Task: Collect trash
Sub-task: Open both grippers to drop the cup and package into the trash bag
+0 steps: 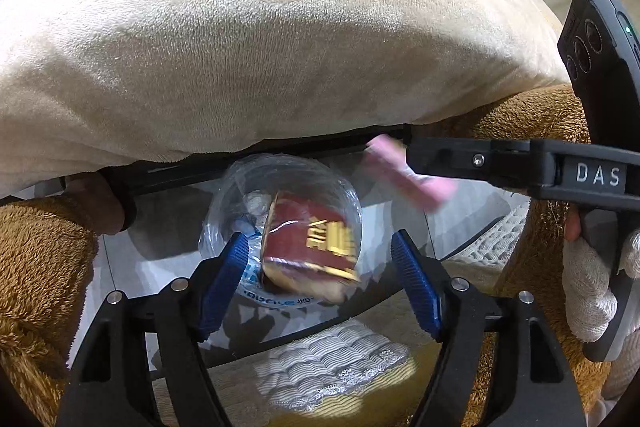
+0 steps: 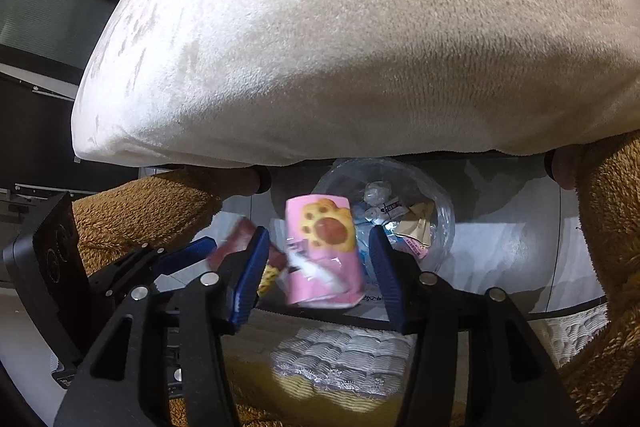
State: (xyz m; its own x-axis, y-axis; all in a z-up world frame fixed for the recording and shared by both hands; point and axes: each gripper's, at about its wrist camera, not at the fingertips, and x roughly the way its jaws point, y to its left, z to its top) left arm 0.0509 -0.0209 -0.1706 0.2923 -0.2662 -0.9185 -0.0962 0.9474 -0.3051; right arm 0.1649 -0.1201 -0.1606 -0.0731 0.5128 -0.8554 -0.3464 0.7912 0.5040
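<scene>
Trash goes one view at a time. Left wrist: the red wrapper [image 1: 310, 247] hangs blurred between the parted pads of the left gripper [image 1: 320, 275], untouched, over the clear-lined bin [image 1: 280, 187], seemingly dropping in. Right wrist: the pink packet [image 2: 320, 251] likewise floats loose in the open right gripper [image 2: 318, 277]. A cream cushion [image 2: 360, 47] overhangs the bin, crowding it

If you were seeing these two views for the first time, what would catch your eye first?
Two wrappers seem caught mid-drop: a pink paw-print packet between the right gripper's open blue fingers, and a red-and-gold packet between the left gripper's. Below them sits a plastic-lined bin, under a big cream cushion.
</scene>
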